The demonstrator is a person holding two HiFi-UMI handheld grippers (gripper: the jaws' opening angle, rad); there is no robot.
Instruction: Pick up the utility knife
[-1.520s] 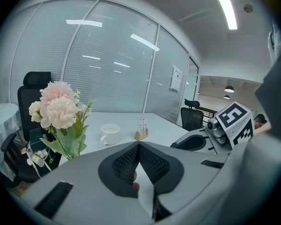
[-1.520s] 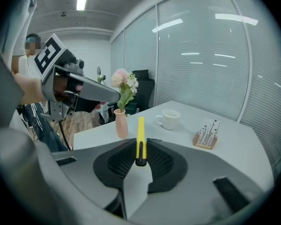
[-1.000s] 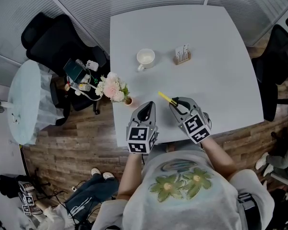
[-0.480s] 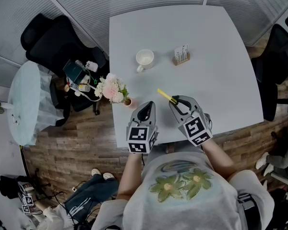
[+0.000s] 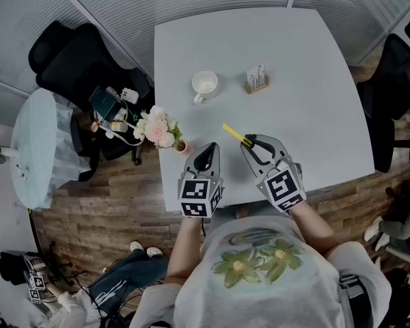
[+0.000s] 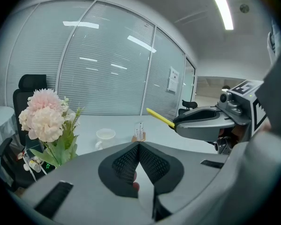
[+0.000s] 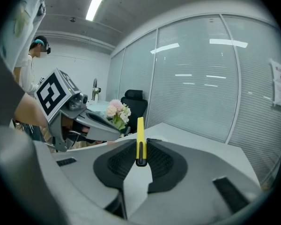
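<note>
My right gripper [image 5: 251, 142] [image 7: 141, 157] is shut on the yellow utility knife [image 5: 236, 136] [image 7: 140, 137]. The knife is clamped between the black pads by its dark rear end and sticks out ahead of the jaws, lifted off the white table [image 5: 294, 115]. In the left gripper view the knife [image 6: 160, 117] shows as a yellow bar jutting from the right gripper. My left gripper [image 5: 206, 157] [image 6: 138, 146] hovers at the table's near edge, to the left of the right one, with its pads meeting at the tips and nothing between them.
A white cup [image 5: 206, 85] and a small wooden holder with cards [image 5: 257, 79] stand mid-table. A pink flower pot [image 5: 161, 127] sits at the table's left near corner, close to my left gripper. Black office chairs [image 5: 75, 57] flank the table.
My right gripper has risen with the knife, whose tip has drifted slightly up and left in the head view. The left gripper has stayed where it was.
</note>
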